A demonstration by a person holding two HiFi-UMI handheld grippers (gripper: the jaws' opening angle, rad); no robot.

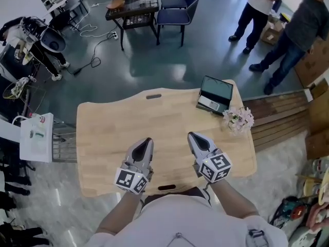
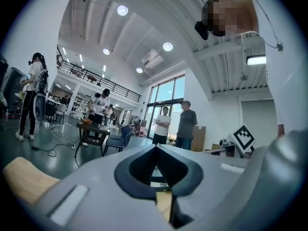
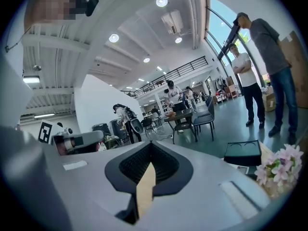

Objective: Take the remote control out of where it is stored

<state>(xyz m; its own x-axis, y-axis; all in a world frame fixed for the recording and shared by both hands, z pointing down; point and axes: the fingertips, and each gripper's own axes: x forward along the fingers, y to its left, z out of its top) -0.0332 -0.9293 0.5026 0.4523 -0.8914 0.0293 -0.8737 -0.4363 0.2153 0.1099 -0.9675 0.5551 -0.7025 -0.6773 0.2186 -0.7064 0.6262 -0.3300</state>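
Observation:
A dark storage box (image 1: 215, 94) with its lid raised sits at the far right of the wooden table (image 1: 113, 133). A pale flat thing lies in its base; I cannot tell whether it is the remote control. The box (image 3: 245, 153) also shows low in the right gripper view. Near the table's front edge, my left gripper (image 1: 147, 141) and right gripper (image 1: 192, 136) hover side by side, both pointing away from me. Each is shut with nothing between its jaws, and the tips meet in the left gripper view (image 2: 157, 149) and the right gripper view (image 3: 150, 145).
A small bunch of pink flowers (image 1: 239, 120) stands just in front of the box, near the table's right edge. Two people (image 1: 280, 30) stand on the floor beyond the table. A dark side table and blue chairs (image 1: 175, 6) are farther back.

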